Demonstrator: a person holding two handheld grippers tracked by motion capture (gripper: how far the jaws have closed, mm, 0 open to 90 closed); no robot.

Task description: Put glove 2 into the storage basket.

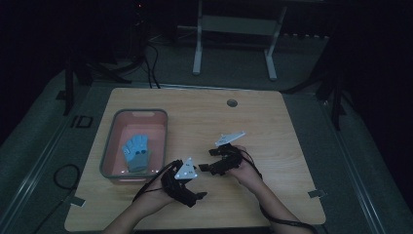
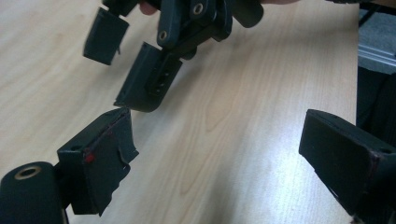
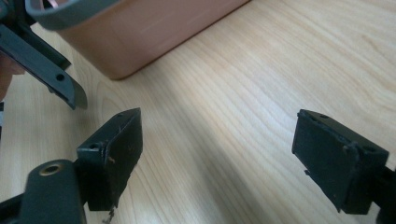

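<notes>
Two handheld grippers are hovering close together over the front middle of the wooden desk point(image 1: 272, 122), each one carried by a hand coming in from the near edge. The left gripper point(image 2: 219, 154) is standing with its jaws wide apart and nothing but bare wood grain lying between them, as the left gripper view is showing. The right gripper point(image 3: 217, 154) is likewise gaping open over bare desk in its own view, with nothing between its pads. In the high view the two are pointing roughly toward each other, the left gripper point(image 1: 195, 187) sitting nearer the front edge and the right gripper point(image 1: 207, 161) just beyond it, their tips near one another but apart; a grey three-cornered plate is riding on top of each. The left gripper view is also catching the right gripper's open jaws hanging just above its own left jaw. To the left of both grippers a pink bin point(image 1: 109, 151) with a grey rim is sitting on the desk, and a light blue glove point(image 1: 136, 153) is lying inside it on the bottom (its fingers are pointing away from the person, toward the far wall of the bin). The right gripper view is showing the bin's point(image 3: 154, 28) outer wall rising close beyond its left jaw, near but not touching.
</notes>
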